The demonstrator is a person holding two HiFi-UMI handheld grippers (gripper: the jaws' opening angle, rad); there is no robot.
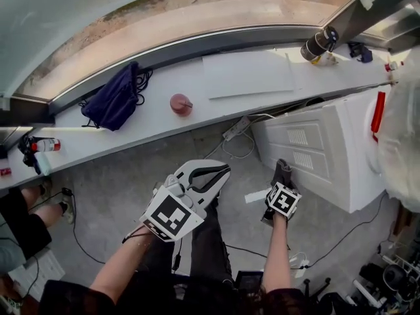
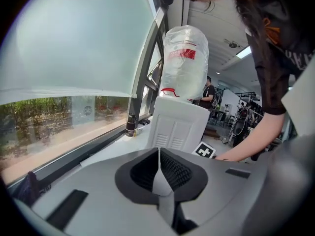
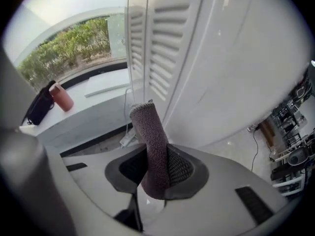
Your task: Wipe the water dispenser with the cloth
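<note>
Bottle [image 1: 401, 143] cut off at right edge, cloth [image 3: 147, 141] base hidden

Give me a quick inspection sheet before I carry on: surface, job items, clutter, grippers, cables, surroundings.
Surface: white window ledge above grey floor.
Job's things: white water dispenser, bagged bottle on top; dark cloth near its vented panel, contact unclear.
Clutter: dark blue bag, pink cup, white sheet, red-and-white can on the ledge.
Grippers: left gripper shut, empty; right gripper shut on the cloth.
Cables: power strip and loose leads on the floor.
Surroundings: large window; another person's legs at left.
</note>
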